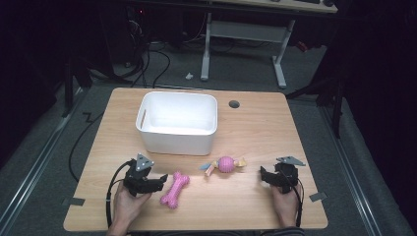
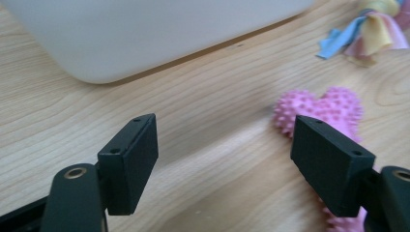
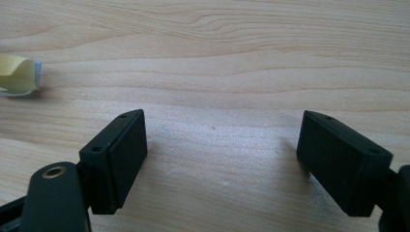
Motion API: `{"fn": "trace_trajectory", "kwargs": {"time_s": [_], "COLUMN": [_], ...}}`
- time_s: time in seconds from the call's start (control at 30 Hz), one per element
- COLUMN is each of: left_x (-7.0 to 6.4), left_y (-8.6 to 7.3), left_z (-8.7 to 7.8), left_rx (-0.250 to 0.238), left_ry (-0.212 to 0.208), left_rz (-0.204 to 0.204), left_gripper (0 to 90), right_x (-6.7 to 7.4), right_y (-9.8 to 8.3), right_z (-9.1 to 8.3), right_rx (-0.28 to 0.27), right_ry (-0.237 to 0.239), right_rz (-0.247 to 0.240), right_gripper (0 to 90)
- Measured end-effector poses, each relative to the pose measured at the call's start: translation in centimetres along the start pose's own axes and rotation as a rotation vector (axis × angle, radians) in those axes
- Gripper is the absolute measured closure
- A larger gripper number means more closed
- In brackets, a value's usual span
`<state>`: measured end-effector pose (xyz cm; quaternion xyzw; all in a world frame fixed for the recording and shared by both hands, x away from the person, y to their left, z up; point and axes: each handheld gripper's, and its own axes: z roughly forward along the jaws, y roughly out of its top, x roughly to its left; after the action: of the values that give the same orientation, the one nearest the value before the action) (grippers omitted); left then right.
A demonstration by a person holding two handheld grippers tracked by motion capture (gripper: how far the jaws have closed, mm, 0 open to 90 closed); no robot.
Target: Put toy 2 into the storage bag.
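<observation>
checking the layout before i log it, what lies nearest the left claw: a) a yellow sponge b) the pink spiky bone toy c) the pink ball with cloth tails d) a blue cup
b, the pink spiky bone toy lies right beside the left claw, and in the left gripper view it shows just behind one of the two black jaws.

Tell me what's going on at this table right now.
A person sits at a wooden table with a two-jaw gripper in each hand. The left gripper is open beside a pink spiky bone-shaped toy, with one jaw next to the bone and nothing gripped. The right gripper is open over bare wood. A pink ball toy with fabric tails lies between the grippers, and a white plastic bin stands behind, apparently with nothing in it.
</observation>
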<state>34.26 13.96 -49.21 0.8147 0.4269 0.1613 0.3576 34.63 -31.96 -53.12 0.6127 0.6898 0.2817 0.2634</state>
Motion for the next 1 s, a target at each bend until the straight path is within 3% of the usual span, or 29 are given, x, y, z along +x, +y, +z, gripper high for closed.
{"fn": "trace_trajectory", "kwargs": {"time_s": [0.17,0.4,1.0], "left_x": [-1.3,-2.6,-5.4], "left_y": [0.5,0.7,0.3], "left_z": [-1.1,-1.4,1.5], "left_rx": [-0.005,0.022,0.112], "left_ry": [-0.021,-0.014,-0.052], "left_rz": [0.016,0.039,0.062], "left_gripper": [27.6,28.0,27.5], "right_x": [0.0,0.0,0.0], "right_y": [0.0,0.0,0.0], "right_z": [0.0,0.0,0.0], "right_rx": [0.000,0.000,0.001], "right_ry": [-0.001,-0.001,0.004], "right_rz": [-0.001,-0.001,-0.006], "right_gripper": [18.7,18.7,19.0]}}
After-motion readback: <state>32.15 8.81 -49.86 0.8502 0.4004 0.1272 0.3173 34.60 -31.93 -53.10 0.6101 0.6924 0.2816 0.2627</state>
